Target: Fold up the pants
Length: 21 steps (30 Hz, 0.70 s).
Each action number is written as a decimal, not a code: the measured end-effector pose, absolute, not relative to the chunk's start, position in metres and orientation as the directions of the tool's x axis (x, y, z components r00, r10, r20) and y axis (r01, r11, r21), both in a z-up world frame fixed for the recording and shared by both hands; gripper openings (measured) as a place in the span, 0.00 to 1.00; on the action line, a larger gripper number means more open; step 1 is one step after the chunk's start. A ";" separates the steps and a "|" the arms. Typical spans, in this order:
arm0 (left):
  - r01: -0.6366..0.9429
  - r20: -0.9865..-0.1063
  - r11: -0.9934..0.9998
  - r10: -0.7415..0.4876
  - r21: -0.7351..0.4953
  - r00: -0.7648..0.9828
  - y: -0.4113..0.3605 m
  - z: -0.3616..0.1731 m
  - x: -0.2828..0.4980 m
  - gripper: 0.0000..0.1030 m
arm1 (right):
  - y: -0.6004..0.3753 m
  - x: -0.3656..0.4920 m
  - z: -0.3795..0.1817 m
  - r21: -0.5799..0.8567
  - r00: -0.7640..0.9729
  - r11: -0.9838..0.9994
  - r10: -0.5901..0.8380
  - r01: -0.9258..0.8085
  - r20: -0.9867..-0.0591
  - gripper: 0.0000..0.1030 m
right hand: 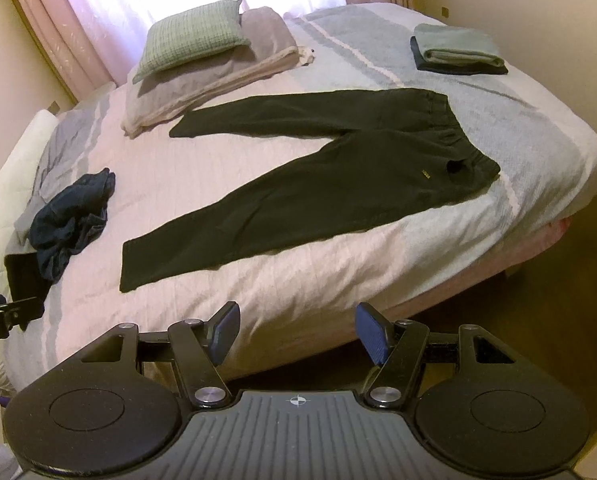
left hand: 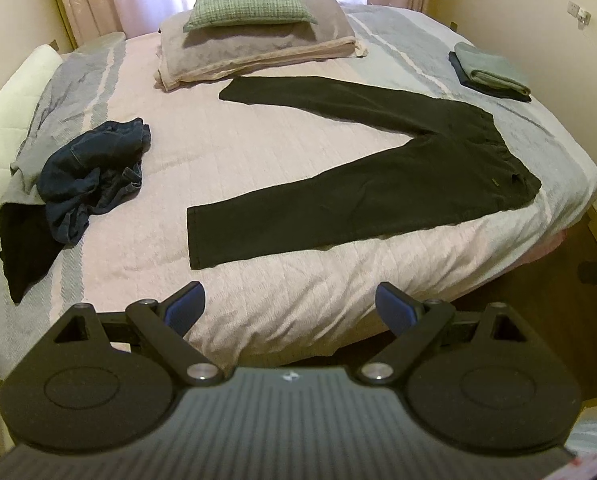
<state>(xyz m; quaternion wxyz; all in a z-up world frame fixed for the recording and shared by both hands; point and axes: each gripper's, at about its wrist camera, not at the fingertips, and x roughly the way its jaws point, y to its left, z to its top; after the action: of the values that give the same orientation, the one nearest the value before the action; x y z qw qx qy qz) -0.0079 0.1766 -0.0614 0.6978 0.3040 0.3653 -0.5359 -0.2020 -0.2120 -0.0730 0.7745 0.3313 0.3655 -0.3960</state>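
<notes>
Both grippers (left hand: 290,307) (right hand: 297,330) gape empty above the bed edge (left hand: 338,312); black pants (left hand: 378,184) lie flat, jeans heap (left hand: 94,172) beside.

Left wrist view sits behind the left gripper (left hand: 290,308), off the near edge of the bed (left hand: 258,320), tilted down and looking along the spread fingers toward the curtains (left hand: 90,4) far ahead, nothing close to the fingertips. Right wrist view does the same behind the right gripper (right hand: 296,332) from further right, over the bed's near edge with floor (right hand: 558,280) to the gripper's right. Both share the whole bed top: black pants (left hand: 378,184) ahead, pillow stack (right hand: 202,64) beyond, blue garment heap (right hand: 70,224) ahead-left, folded pile (left hand: 492,72) far right.
</notes>
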 end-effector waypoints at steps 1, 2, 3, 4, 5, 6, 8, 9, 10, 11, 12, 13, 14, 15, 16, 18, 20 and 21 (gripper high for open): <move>0.971 -0.837 0.238 -0.525 0.032 0.156 0.176 -0.062 -0.007 0.88 | -0.212 -0.202 -0.073 0.223 0.418 0.466 -0.371 0.856 -0.829 0.59; 0.971 -0.837 0.236 -0.525 0.030 0.154 0.177 -0.063 -0.006 0.88 | -0.212 -0.201 -0.074 0.223 0.417 0.464 -0.370 0.857 -0.830 0.59; 0.972 -0.837 0.235 -0.526 0.027 0.150 0.177 -0.063 -0.005 0.88 | -0.212 -0.201 -0.074 0.223 0.416 0.463 -0.370 0.858 -0.831 0.59; 0.972 -0.837 0.233 -0.526 0.025 0.148 0.177 -0.064 -0.004 0.88 | -0.212 -0.201 -0.074 0.222 0.414 0.461 -0.371 0.859 -0.831 0.59; 0.972 -0.838 0.232 -0.526 0.023 0.146 0.177 -0.064 -0.004 0.88 | -0.212 -0.200 -0.074 0.222 0.413 0.460 -0.371 0.860 -0.832 0.59; 0.973 -0.838 0.231 -0.527 0.022 0.144 0.177 -0.064 -0.003 0.88 | -0.211 -0.199 -0.074 0.221 0.412 0.459 -0.372 0.861 -0.832 0.59; 0.973 -0.838 0.229 -0.528 0.019 0.140 0.176 -0.065 -0.001 0.88 | -0.210 -0.197 -0.074 0.219 0.409 0.454 -0.377 0.864 -0.831 0.59; 0.973 -0.837 0.228 -0.529 0.017 0.139 0.176 -0.065 0.000 0.88 | -0.210 -0.196 -0.074 0.218 0.408 0.453 -0.378 0.864 -0.831 0.59; 0.973 -0.837 0.228 -0.529 0.017 0.138 0.176 -0.065 0.000 0.88 | -0.211 -0.194 -0.074 0.218 0.408 0.452 -0.379 0.865 -0.831 0.59; 0.973 -0.837 0.228 -0.529 0.016 0.138 0.175 -0.065 0.001 0.88 | -0.211 -0.194 -0.074 0.219 0.408 0.450 -0.380 0.866 -0.830 0.59; 0.973 -0.838 0.229 -0.529 0.014 0.137 0.175 -0.066 0.002 0.88 | -0.211 -0.193 -0.074 0.220 0.408 0.449 -0.380 0.866 -0.830 0.59; 0.973 -0.838 0.229 -0.528 0.014 0.136 0.175 -0.066 0.003 0.88 | -0.211 -0.193 -0.075 0.220 0.407 0.448 -0.380 0.867 -0.831 0.59; 0.974 -0.839 0.228 -0.528 0.013 0.135 0.175 -0.066 0.004 0.88 | -0.212 -0.192 -0.075 0.220 0.406 0.447 -0.379 0.867 -0.832 0.59; 0.974 -0.840 0.227 -0.526 0.013 0.134 0.174 -0.067 0.005 0.88 | -0.212 -0.191 -0.076 0.220 0.405 0.446 -0.377 0.868 -0.833 0.59; 0.974 -0.841 0.226 -0.525 0.013 0.133 0.175 -0.067 0.005 0.88 | -0.213 -0.190 -0.077 0.221 0.405 0.445 -0.375 0.868 -0.834 0.59; 0.974 -0.843 0.225 -0.521 0.012 0.130 0.174 -0.068 0.007 0.88 | -0.215 -0.190 -0.079 0.224 0.405 0.444 -0.370 0.867 -0.836 0.59; 0.974 -0.846 0.227 -0.517 0.010 0.129 0.171 -0.070 0.008 0.88 | -0.216 -0.188 -0.081 0.226 0.405 0.444 -0.366 0.867 -0.838 0.59; 0.974 -0.848 0.228 -0.514 0.011 0.130 0.170 -0.071 0.009 0.88 | -0.217 -0.188 -0.082 0.226 0.405 0.444 -0.363 0.867 -0.839 0.59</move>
<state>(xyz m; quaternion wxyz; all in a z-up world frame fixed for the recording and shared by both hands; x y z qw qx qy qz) 0.0085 0.1696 -0.0711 0.6870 0.3048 0.3767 -0.5414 -0.1879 -0.2172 -0.0818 0.7655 0.3414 0.3688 -0.4018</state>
